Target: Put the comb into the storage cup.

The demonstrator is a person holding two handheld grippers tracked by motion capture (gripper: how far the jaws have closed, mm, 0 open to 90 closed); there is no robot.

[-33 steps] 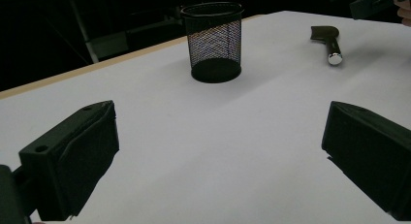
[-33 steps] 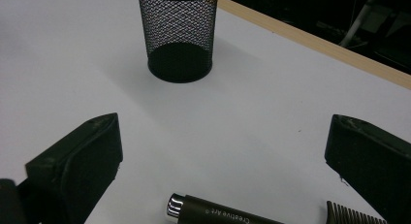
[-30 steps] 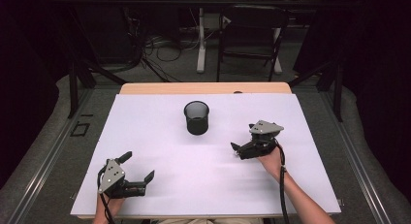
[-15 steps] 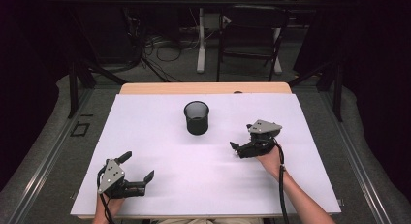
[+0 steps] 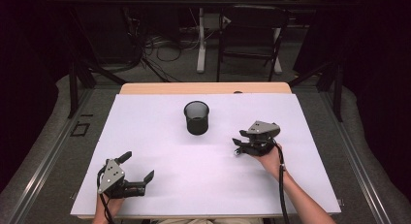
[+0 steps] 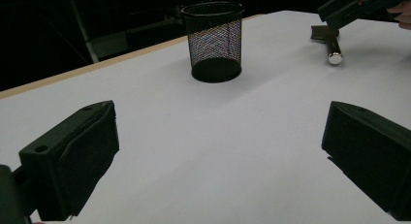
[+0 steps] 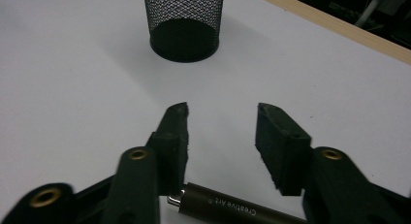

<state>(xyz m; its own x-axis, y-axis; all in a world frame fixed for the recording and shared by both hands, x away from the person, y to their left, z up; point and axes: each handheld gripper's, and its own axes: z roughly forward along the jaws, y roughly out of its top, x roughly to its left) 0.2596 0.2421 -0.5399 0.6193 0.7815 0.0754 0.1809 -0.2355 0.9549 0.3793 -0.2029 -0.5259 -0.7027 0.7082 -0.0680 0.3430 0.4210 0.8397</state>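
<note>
Looking down from the high view, I have my right gripper (image 5: 238, 146) at the centre right of the frame, low over the white counter (image 5: 160, 136), and my left gripper (image 5: 140, 168) at the lower left with its jaws spread wide and nothing between them. The black wire-mesh cylindrical pen cup (image 5: 197, 117) stands upright just above the middle of the frame, apart from both grippers.

In the right gripper view, a dark brown cylindrical pen with a silver end and pale lettering on its barrel (image 7: 228, 207) lies on the counter along the bottom edge of the frame, running crosswise between my two jaws. The jaws have just been closing in on it, yet a clear gap stays between the pads, and I cannot tell whether the left-hand pad touches the pen's silver end, so I would not call this a pinch. The pen cup (image 7: 184, 23) sits at the top centre of that view, well beyond the jaw tips.

In the left gripper view, the pen (image 6: 333, 54) shows at the upper right, flat on the counter under the right gripper (image 6: 361, 6), with the pen cup (image 6: 214, 42) at the upper middle.
</note>
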